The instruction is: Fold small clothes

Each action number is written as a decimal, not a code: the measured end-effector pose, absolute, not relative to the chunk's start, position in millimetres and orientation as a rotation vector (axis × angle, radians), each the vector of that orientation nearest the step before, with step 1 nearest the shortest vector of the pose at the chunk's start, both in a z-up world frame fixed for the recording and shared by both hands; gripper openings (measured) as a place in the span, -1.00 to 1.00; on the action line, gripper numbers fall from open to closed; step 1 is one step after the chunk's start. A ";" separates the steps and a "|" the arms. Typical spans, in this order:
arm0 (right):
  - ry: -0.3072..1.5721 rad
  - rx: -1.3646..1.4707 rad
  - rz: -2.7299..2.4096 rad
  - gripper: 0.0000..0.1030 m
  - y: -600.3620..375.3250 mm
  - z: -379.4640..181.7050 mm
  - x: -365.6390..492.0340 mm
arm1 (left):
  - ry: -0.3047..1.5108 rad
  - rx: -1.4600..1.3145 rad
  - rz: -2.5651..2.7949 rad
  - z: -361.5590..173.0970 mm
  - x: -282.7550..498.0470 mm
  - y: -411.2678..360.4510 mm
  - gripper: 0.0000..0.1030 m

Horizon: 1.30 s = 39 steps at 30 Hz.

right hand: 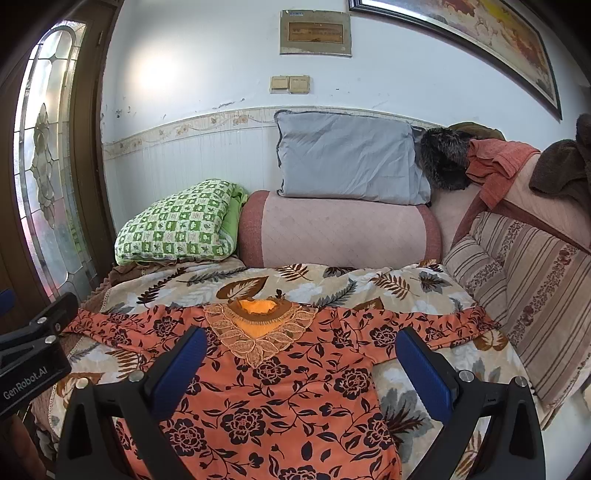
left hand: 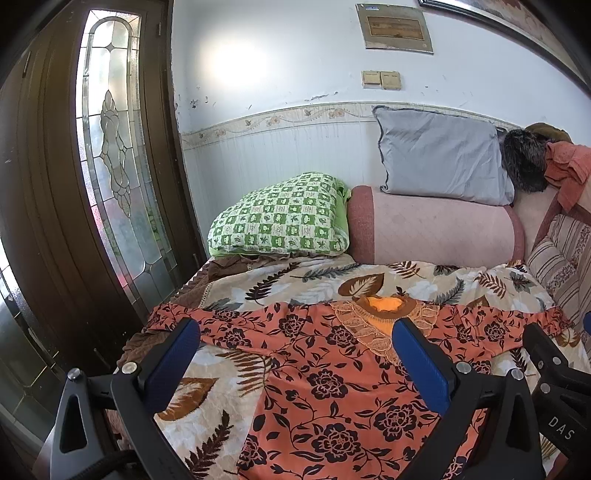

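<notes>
Left gripper is held low with its blue-padded fingers spread wide apart, gripping nothing. Right gripper sits just beside it, level, its fingers equally wide and empty.

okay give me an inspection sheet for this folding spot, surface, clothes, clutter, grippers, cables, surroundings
Surface: leaf-print bedspread on a bed, wrinkled.
Job's things: orange floral blouse spread flat, sleeves out, neckline toward the pillows.
Clutter: green checked pillow, pink bolster, grey pillow, striped cushion, heaped clothes at the far right.
Grippers: left gripper and right gripper both open, above the blouse, holding nothing.
Cables: nothing seen.
Surroundings: stained-glass door on the left, wall switches, framed picture.
</notes>
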State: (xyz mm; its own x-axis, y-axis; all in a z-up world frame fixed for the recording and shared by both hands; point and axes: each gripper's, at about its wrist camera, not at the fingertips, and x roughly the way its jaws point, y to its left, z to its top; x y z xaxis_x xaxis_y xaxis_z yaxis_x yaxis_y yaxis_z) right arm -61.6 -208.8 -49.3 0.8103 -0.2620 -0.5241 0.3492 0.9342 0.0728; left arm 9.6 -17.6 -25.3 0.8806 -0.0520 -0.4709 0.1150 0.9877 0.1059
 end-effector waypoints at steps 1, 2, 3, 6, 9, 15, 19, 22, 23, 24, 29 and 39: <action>0.535 0.172 -0.328 0.99 -209.5 -50.0 -61.8 | 0.488 0.134 -0.088 -25.5 10.4 -18.4 1.00; 0.536 0.172 -0.328 1.00 -209.3 -50.1 -61.6 | 0.490 0.135 -0.089 -26.1 11.3 -19.1 1.00; 0.536 0.170 -0.328 1.00 -208.8 -50.2 -61.7 | 0.491 0.137 -0.089 -26.8 11.9 -19.7 1.00; 0.540 0.174 -0.330 1.00 -210.9 -53.4 -60.3 | 0.500 0.144 -0.092 -30.4 15.2 -23.0 1.00; 0.548 0.180 -0.330 1.00 -213.1 -56.9 -58.3 | 0.504 0.150 -0.093 -33.7 17.6 -25.1 1.00; 0.564 0.182 -0.338 1.00 -219.1 -62.9 -49.2 | 0.519 0.162 -0.096 -43.4 30.4 -35.2 1.00; 0.579 0.184 -0.349 0.99 -228.5 -70.3 -40.0 | 0.539 0.168 -0.109 -55.3 42.9 -44.9 1.00; 0.595 0.186 -0.365 1.00 -238.5 -79.0 -30.8 | 0.560 0.179 -0.122 -68.5 56.6 -57.9 1.00; 0.602 0.186 -0.374 1.00 -242.9 -83.2 -26.7 | 0.565 0.182 -0.125 -72.3 60.3 -61.6 1.00; 0.608 0.187 -0.380 1.00 -247.2 -86.6 -23.3 | 0.572 0.185 -0.131 -76.8 65.1 -66.0 1.00; 0.651 0.197 -0.404 0.99 -284.5 -115.5 0.7 | 0.687 0.139 -0.222 -121.5 112.9 -97.4 1.00; 0.714 0.862 -0.483 0.92 -547.1 -276.8 -5.2 | 0.847 0.066 -0.189 -242.6 209.1 -122.8 1.00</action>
State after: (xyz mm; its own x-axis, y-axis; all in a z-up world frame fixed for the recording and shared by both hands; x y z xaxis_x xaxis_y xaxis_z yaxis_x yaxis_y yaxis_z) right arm -5.2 -547.1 -276.8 0.6722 -0.1005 -0.7335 0.6436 0.5690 0.5118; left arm 209.1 -122.8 -242.6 0.6467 -0.1399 -0.7498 0.1923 0.9812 -0.0172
